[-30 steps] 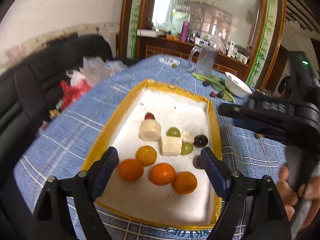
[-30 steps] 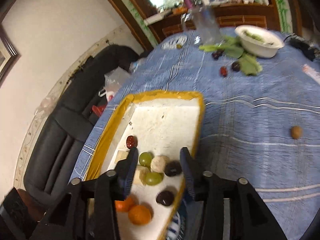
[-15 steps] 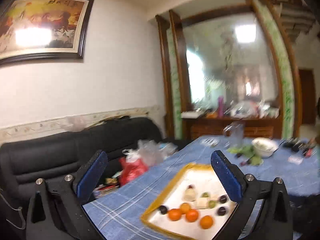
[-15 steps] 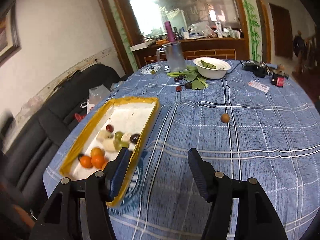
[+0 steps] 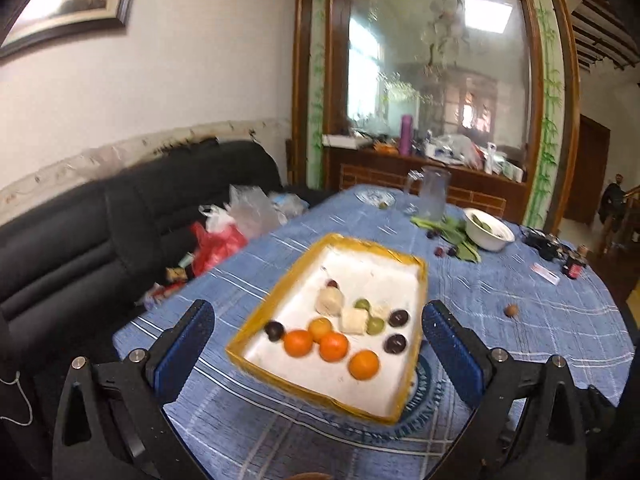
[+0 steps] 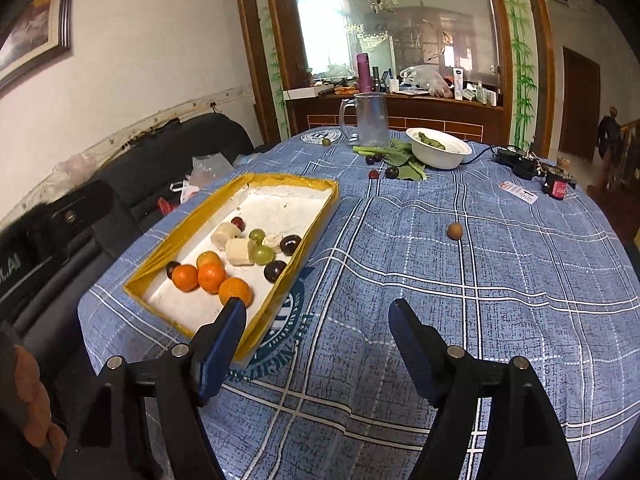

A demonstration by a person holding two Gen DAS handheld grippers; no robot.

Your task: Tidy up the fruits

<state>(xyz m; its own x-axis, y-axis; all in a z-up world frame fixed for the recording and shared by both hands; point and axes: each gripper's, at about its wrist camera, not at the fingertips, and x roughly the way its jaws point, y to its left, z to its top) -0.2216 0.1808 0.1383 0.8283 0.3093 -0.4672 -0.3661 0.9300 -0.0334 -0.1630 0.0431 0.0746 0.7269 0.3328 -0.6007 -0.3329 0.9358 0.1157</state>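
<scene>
A yellow-rimmed white tray (image 5: 288, 286) (image 6: 192, 216) lies on the blue checked tablecloth and holds oranges (image 5: 298, 343) (image 6: 212, 277), green grapes (image 6: 263, 255), banana pieces (image 5: 353, 320) and dark plums (image 5: 395, 344). A small brown fruit (image 6: 455, 231) (image 5: 511, 311) lies loose on the cloth to the right. Dark fruits (image 6: 391, 172) lie by green leaves at the far side. My left gripper (image 5: 318, 322) is open and empty, held back above the tray's near end. My right gripper (image 6: 318, 310) is open and empty, above the cloth right of the tray.
A white bowl (image 6: 438, 152) with greens, a glass jug (image 6: 370, 118) and small items (image 6: 556, 184) stand at the far side of the table. A black sofa (image 5: 80, 240) with plastic bags (image 5: 224, 236) runs along the left.
Both grippers have drawn back and up from the tray, so the whole tray and table show. The right gripper's jaws have opened wider. The fruits have stayed in place.
</scene>
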